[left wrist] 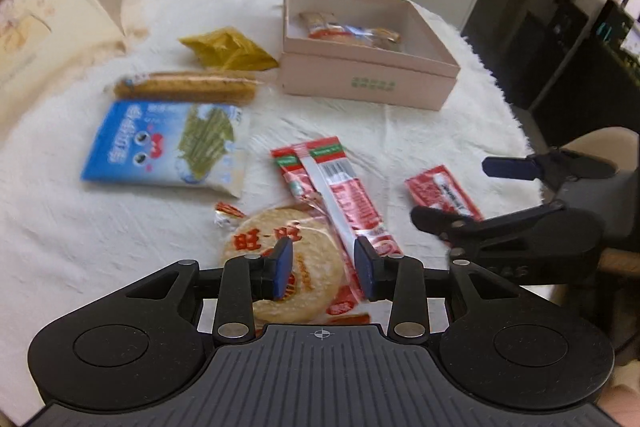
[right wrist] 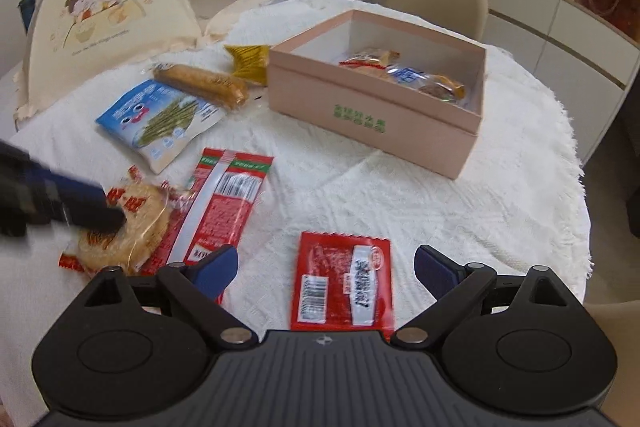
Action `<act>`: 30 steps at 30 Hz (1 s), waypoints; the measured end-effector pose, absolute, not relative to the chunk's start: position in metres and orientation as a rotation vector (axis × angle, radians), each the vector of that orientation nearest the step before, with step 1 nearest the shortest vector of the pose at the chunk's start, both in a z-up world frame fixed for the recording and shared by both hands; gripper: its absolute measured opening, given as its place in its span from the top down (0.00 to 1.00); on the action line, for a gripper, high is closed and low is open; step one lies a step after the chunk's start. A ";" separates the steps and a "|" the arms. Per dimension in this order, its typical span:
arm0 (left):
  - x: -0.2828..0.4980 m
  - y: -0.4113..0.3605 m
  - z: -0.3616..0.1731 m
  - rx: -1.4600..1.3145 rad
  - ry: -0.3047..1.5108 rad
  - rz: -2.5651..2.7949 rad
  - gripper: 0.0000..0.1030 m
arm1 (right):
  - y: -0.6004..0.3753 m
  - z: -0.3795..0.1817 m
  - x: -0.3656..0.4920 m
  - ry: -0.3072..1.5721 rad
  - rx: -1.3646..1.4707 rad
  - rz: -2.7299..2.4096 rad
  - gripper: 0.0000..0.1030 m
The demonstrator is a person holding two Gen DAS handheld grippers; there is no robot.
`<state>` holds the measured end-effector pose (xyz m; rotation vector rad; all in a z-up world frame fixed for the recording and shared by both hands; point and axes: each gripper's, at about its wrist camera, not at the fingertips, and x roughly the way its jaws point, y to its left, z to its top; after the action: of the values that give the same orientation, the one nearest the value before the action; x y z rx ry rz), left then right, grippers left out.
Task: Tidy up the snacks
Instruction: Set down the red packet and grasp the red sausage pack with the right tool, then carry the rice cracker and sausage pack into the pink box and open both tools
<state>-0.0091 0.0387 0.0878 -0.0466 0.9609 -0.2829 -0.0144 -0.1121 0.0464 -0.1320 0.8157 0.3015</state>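
Both jaws flank red packet (right wrist: pixel 344 283) — untouched.

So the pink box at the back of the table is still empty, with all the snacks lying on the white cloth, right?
Not quite: the pink box already holds a few wrapped snacks, as the right wrist view shows. The others do lie on the white cloth.

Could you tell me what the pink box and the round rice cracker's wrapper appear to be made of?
The pink box looks like matte cardboard: stiff flat walls, crisp edges, no shine, a green print on its front. The rice cracker's wrapper seems to be thin clear plastic film: the cracker shows through it, and its crimped red-and-white ends glint. The white cloth beneath looks like a soft woven textile with a fringed edge.
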 end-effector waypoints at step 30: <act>0.007 0.104 0.038 -0.673 1.086 -0.348 0.78 | -0.098 0.054 -0.025 0.872 -0.170 0.368 0.57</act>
<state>0.0072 0.1043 0.0379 -0.6725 1.0859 -0.3478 -0.0253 -0.0976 0.0539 -0.1697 0.8723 0.3678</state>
